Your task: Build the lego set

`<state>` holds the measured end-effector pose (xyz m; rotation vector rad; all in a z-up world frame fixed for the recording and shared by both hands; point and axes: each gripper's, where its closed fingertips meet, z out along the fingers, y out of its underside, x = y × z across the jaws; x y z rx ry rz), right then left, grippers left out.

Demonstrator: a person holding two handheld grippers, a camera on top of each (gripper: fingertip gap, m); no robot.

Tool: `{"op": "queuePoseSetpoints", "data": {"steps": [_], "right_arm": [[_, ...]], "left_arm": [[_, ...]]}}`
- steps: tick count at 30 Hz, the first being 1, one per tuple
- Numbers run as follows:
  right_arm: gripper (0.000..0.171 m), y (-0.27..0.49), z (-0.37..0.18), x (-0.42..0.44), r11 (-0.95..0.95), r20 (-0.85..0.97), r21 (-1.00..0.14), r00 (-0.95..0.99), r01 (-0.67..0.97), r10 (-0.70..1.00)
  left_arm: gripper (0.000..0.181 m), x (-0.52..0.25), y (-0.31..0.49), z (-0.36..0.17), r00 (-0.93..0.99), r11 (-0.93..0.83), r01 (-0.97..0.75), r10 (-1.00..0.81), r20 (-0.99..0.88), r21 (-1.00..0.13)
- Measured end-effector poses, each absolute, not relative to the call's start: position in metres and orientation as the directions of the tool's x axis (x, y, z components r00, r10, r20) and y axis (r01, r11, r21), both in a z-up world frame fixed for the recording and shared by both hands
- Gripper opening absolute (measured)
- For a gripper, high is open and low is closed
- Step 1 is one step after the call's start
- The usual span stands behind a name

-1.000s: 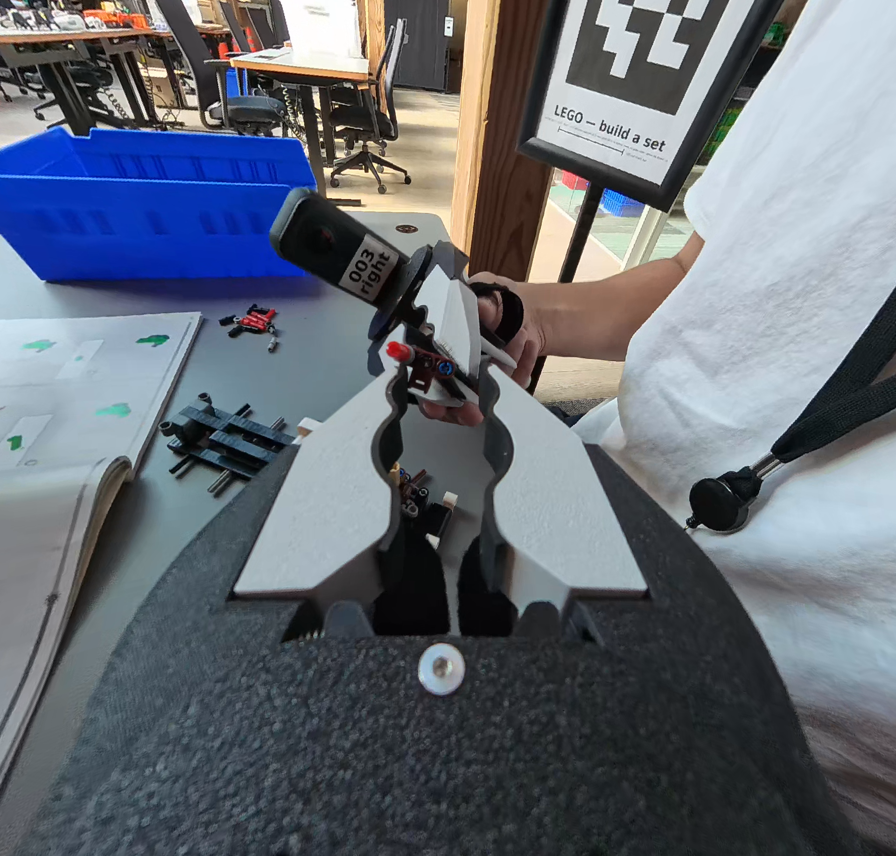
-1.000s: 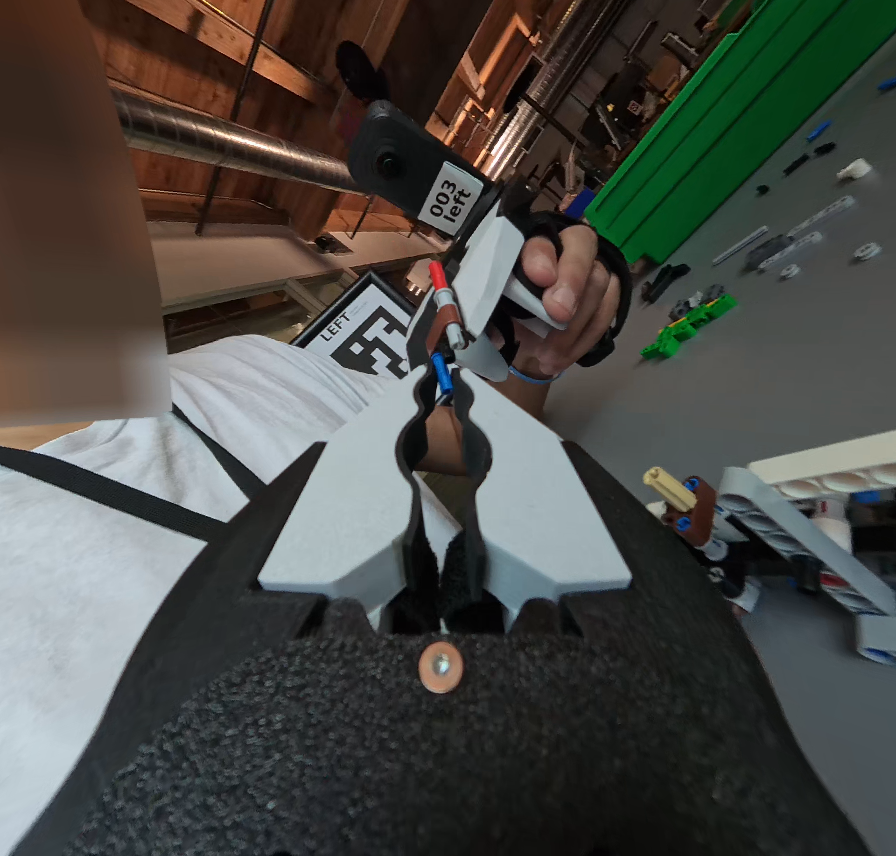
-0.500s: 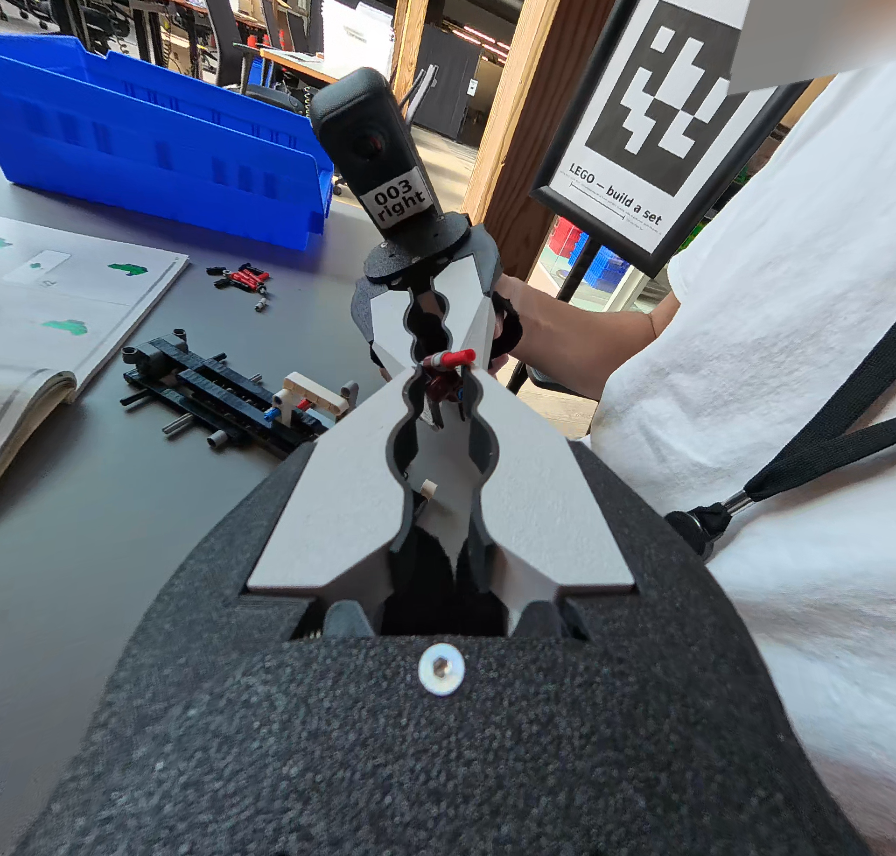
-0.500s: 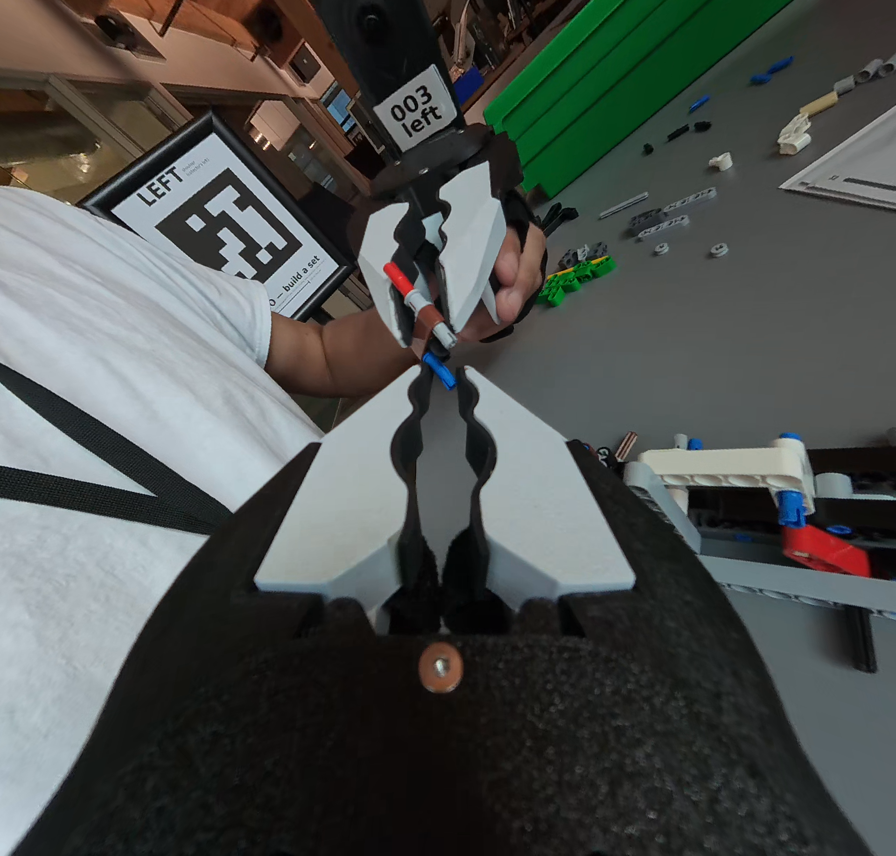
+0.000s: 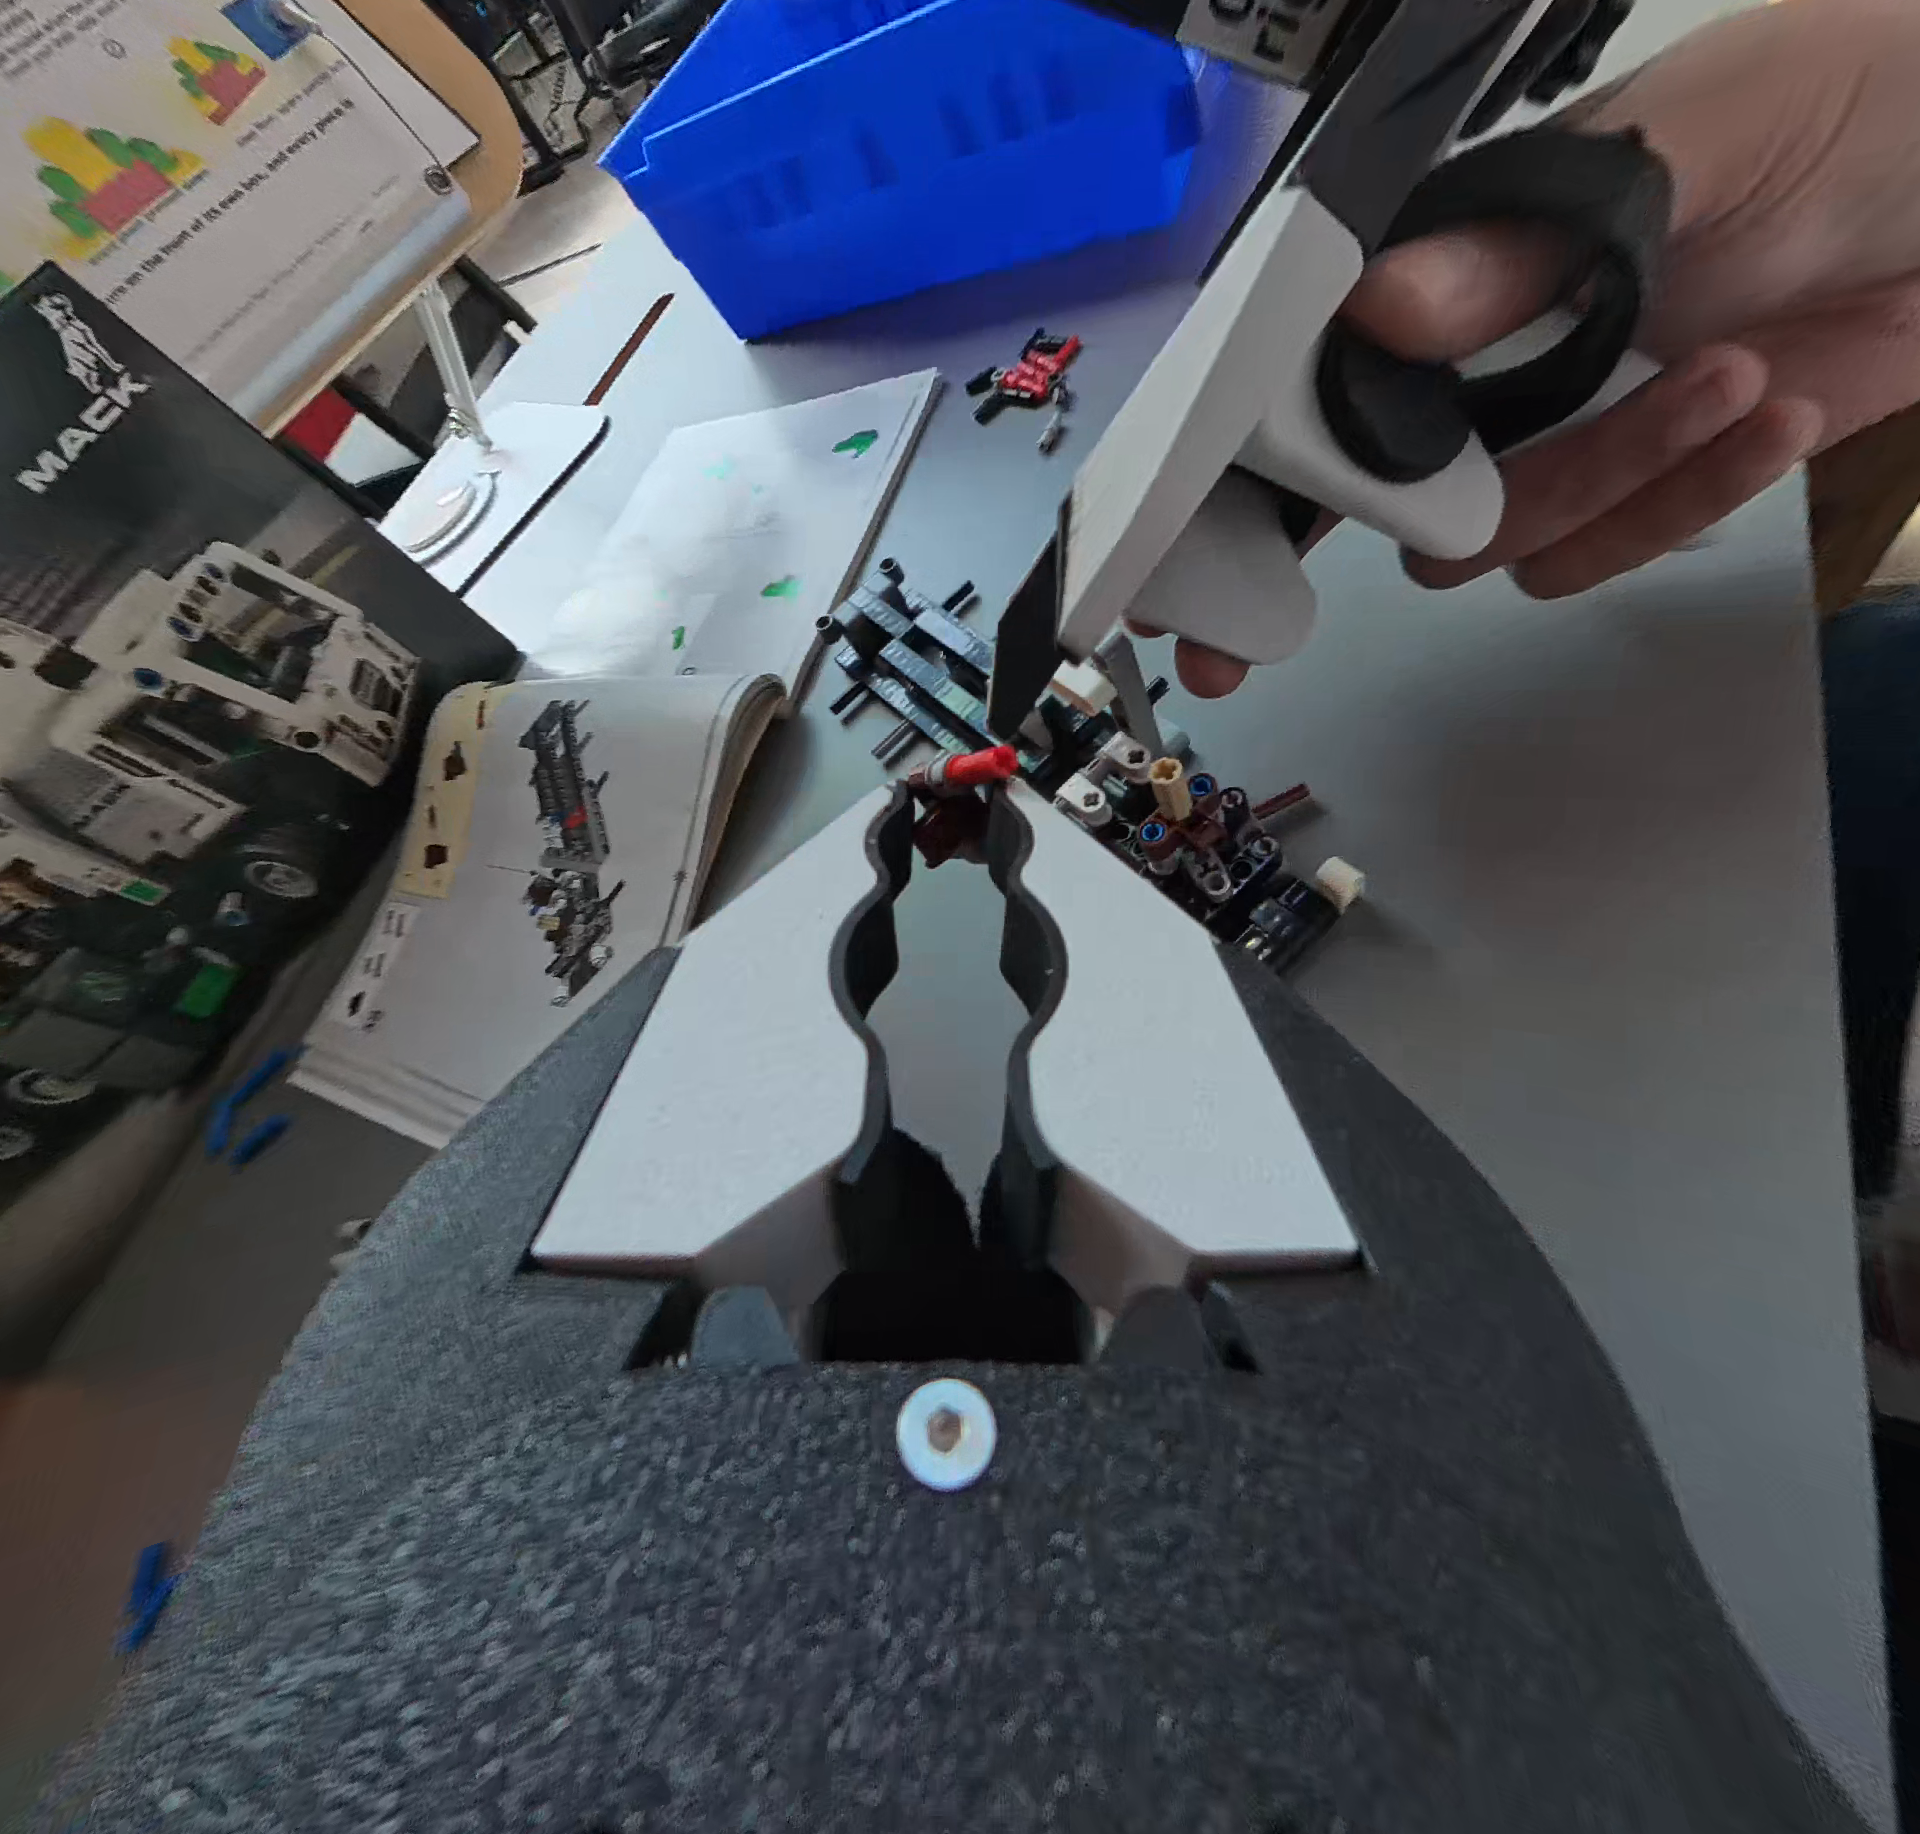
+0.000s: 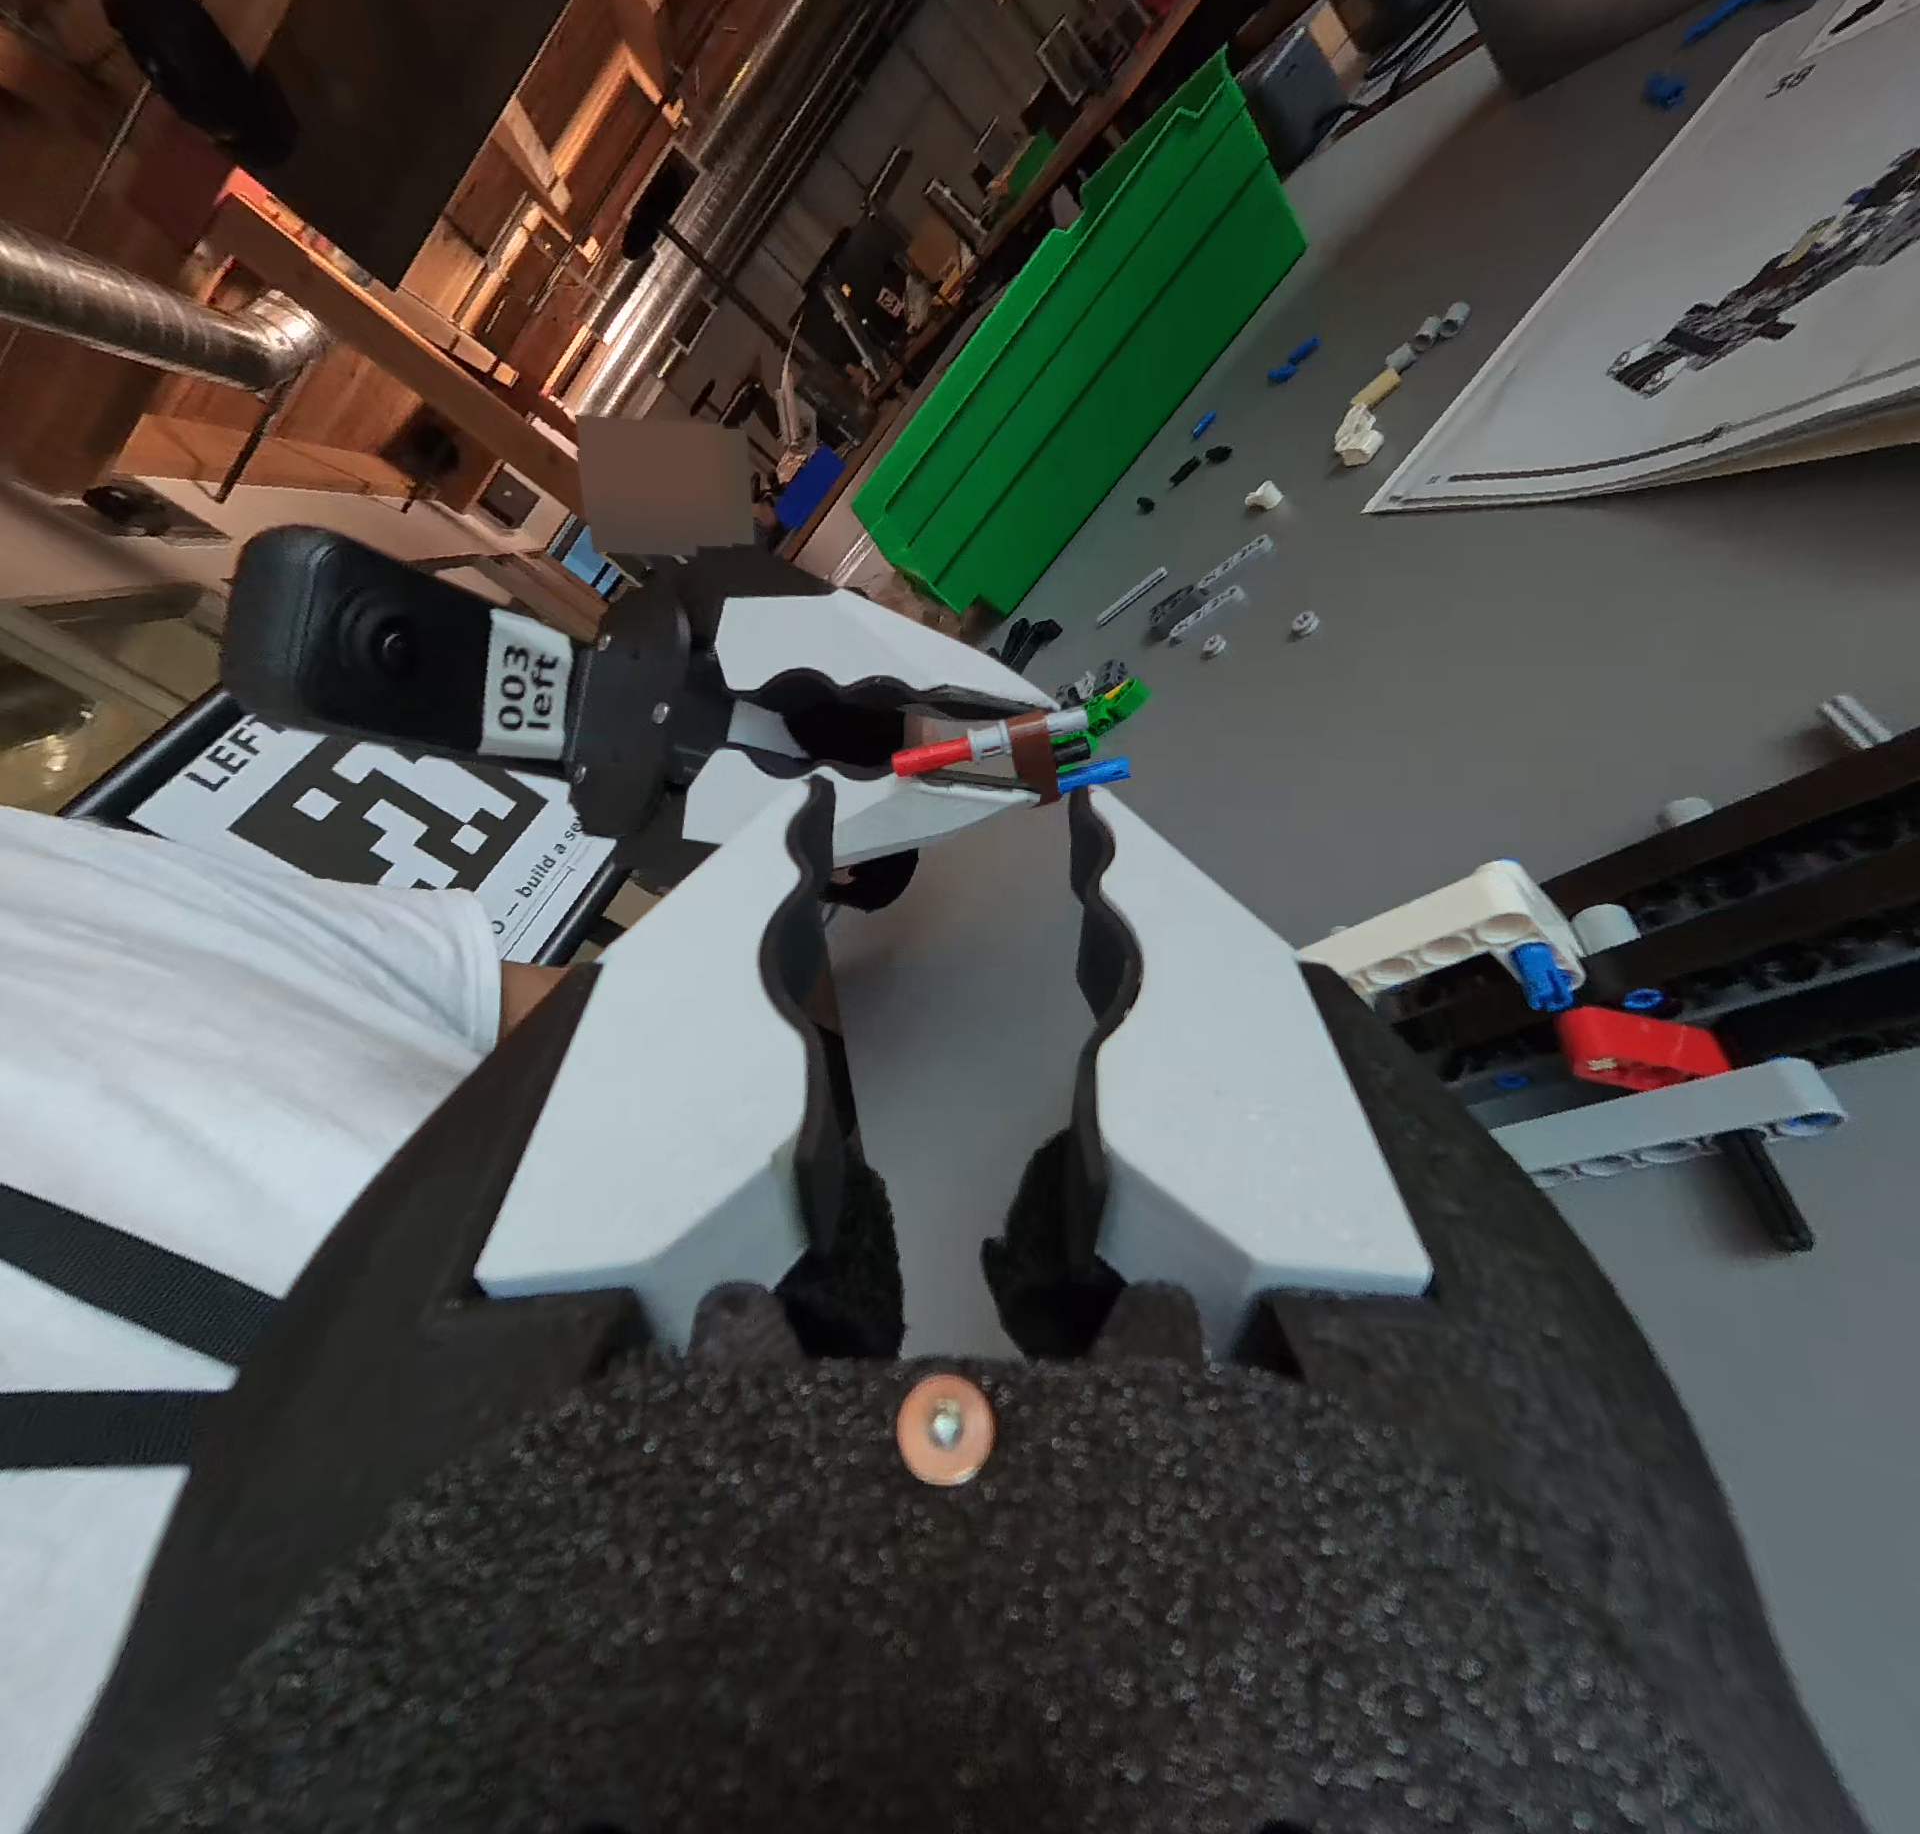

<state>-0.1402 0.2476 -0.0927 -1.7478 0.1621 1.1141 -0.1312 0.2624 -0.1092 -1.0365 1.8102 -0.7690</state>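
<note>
- Left tongs [image 5: 948, 810]: tips closed down on a small pin assembly [image 5: 954, 797], with a red pin end showing on top and a brown connector below it. Wavy inner pads are apart farther back; only the tips pinch.
- From the right wrist view, the same left tongs [image 6: 1039, 756] lie almost level, pointing right. The pin assembly [image 6: 1023, 750] sticks out past the tips: red end, grey shaft, brown connector, blue pin at the far end.
- Right tongs [image 6: 948, 797]: jaws spread wide, nothing between them. The held assembly sits just beyond the open tips, apart from both pads.
- In the left wrist view, the right tongs [image 5: 1023, 688] come down steeply from the upper right, dark tip just above the red pin; contact cannot be told. A hand [image 5: 1683, 330] wraps the handle, one finger through the black ring.
- Main lego chassis [image 5: 1049, 735] lies on the grey surface [image 5: 1558, 901] just past both tips, long and dark, with tan, brown and blue bits at its near end.
- Right wrist view shows the chassis [image 6: 1621, 1005] at the right: white beam, red piece, grey beam toward the near side.
- Open instruction booklet [image 5: 665, 704] lies left of the chassis, with the set's box [image 5: 177, 704] farther left.
- Blue bin [image 5: 914, 153] at the far edge; green bin [image 6: 1091, 371] at the far side in the right wrist view, loose parts [image 6: 1226, 600] scattered before it.
- Bare surface lies to the right of the chassis.
</note>
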Motion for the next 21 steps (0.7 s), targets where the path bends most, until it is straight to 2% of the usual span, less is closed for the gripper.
{"op": "queuePoseSetpoints", "data": {"steps": [5, 11, 13, 21], "right_arm": [[0.041, 0.254, -0.099, -0.147, -0.437, -0.637, -0.753, 0.713, -0.492, 0.294], [0.017, 0.259, -0.099, -0.14, -0.37, -0.542, -0.815, 0.814, -0.446, 0.211], [0.014, 0.26, -0.1, -0.137, -0.362, -0.509, -0.831, 0.84, -0.423, 0.188], [0.006, 0.255, -0.106, -0.132, -0.375, -0.462, -0.848, 0.868, -0.373, 0.183]], "left_arm": [[0.012, -0.127, 0.265, -0.112, -0.184, 0.559, -0.376, -0.827, -0.531, -0.739], [0.012, -0.121, 0.27, -0.112, -0.098, 0.628, -0.439, -0.745, -0.66, -0.643], [0.012, -0.12, 0.272, -0.111, -0.07, 0.637, -0.459, -0.721, -0.69, -0.619], [0.017, -0.12, 0.267, -0.116, -0.066, 0.584, -0.454, -0.775, -0.629, -0.673]]}}
